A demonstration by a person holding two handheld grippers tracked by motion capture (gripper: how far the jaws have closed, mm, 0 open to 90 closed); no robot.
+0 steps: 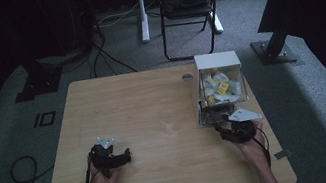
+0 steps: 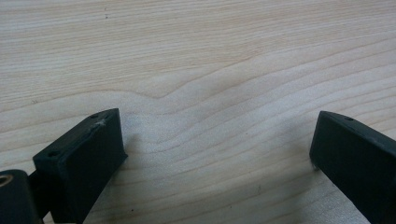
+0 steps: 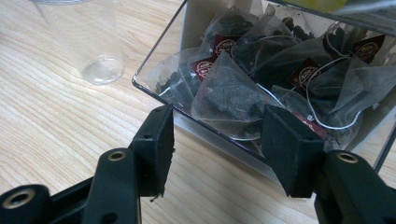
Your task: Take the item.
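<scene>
While your right gripper (image 3: 215,149) faces the clear plastic teabag box (image 3: 187,100) at 12 o'clock, fingers (image 3: 156,144) half-open and empty, your left gripper (image 2: 217,154) gapes wide over bare wooden tabletop (image 2: 201,60).

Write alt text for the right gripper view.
The right gripper, two black jaws open, points at a clear plastic box heaped with pyramid-shaped mesh tea bags bearing dark red tags. A clear plastic cup stands to the box's left on the pale wooden table.

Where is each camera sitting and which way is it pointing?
High view: above the person's side, looking forward and down on the table; forearms and both claws show.
Left gripper view: rides the left claw, looking at bare wood.
Right gripper view: rides the right claw, facing the tea-bag box.
High and right views share the box.
</scene>
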